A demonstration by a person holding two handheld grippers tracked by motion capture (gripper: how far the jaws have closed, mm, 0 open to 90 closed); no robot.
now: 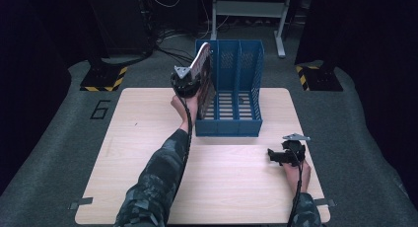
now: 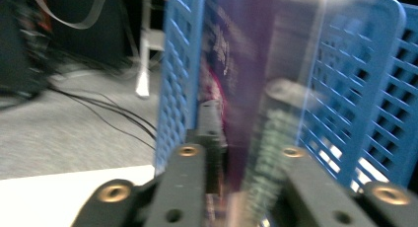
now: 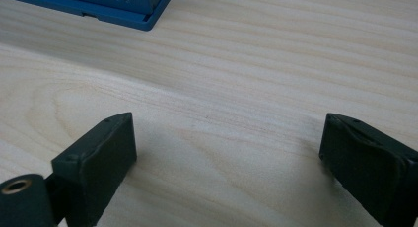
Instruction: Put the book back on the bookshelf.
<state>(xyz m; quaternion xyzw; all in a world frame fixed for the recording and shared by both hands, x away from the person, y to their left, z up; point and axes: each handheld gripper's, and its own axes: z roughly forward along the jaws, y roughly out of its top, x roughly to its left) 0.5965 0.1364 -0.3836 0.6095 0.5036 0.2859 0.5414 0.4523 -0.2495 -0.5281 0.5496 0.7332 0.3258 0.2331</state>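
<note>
High view: left gripper is gripping a book at the leftmost compartment of a blue file organizer.

Left gripper view is showing the jaws clenched on the lower edge of the dark purple book, which is standing tilted against the organizer's blue slotted wall, partly inside that compartment; the picture is blurred, so the cover's print cannot be read. On the pale wooden table the organizer is standing upright at the far middle. Right gripper is resting low at the table's near right, well apart from the organizer; right gripper view is showing its jaws spread wide over bare wood, grasping nothing, with a corner of the organizer beyond.
</note>
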